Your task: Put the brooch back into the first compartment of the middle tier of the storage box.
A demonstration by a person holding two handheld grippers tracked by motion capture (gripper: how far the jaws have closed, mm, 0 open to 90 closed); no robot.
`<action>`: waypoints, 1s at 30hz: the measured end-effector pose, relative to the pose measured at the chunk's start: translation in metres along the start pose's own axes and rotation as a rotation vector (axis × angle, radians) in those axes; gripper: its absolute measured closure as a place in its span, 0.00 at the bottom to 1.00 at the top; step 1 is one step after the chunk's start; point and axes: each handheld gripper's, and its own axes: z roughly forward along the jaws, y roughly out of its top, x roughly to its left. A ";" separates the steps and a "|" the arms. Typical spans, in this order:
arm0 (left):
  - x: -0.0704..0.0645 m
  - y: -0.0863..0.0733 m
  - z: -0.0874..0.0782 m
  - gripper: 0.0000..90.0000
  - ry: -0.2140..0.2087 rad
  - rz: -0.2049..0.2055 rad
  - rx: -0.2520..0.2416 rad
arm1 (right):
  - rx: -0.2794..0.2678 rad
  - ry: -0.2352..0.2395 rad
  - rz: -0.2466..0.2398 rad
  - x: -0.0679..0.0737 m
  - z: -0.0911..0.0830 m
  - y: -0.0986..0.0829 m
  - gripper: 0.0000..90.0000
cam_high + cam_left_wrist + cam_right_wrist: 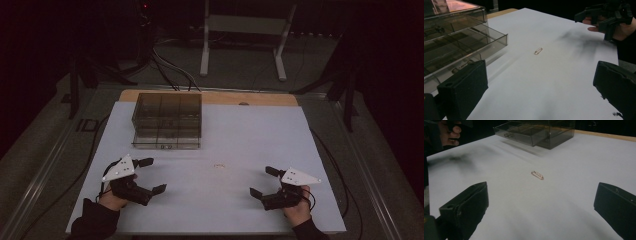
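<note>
My left gripper: jaws wide, holding nothing. Smoked clear drawer box: ahead of it, bottom drawer partly out; contents too dim to make out. Small gold clasp with pale beads: flat on the white table, between both grippers, well apart from each; detail blurred. My right gripper: jaws wide, holding nothing.

Seemingly metal clasp; glossy clear-plastic drawer box.
</note>
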 end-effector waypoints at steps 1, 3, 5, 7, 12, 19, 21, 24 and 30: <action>0.000 0.001 0.001 0.00 -0.004 0.000 -0.001 | 0.001 -0.001 -0.001 0.000 0.000 0.000 0.00; 0.000 0.003 0.004 0.00 -0.004 0.008 0.001 | -0.001 0.000 0.001 0.000 -0.001 0.000 0.00; -0.001 0.005 0.007 0.00 -0.003 0.014 0.001 | -0.002 0.004 0.009 -0.001 -0.001 0.000 0.00; 0.000 0.006 0.010 0.00 -0.002 0.017 0.005 | -0.002 0.005 0.004 -0.001 0.000 0.000 0.00; 0.001 0.010 0.014 0.00 -0.008 0.018 -0.002 | -0.002 0.006 0.003 0.000 -0.001 0.000 0.00; 0.002 0.015 0.023 0.00 0.000 0.027 -0.008 | -0.005 0.012 0.006 0.000 0.000 0.000 0.00; 0.003 0.017 0.025 0.00 0.000 0.033 -0.006 | -0.002 0.012 0.004 0.000 0.000 0.000 0.00; 0.003 0.020 0.028 0.00 -0.009 0.034 -0.013 | -0.001 0.013 0.006 0.000 0.000 0.000 0.00; 0.004 0.023 0.034 0.00 -0.022 0.039 -0.008 | -0.004 0.016 0.008 0.000 0.000 0.000 0.00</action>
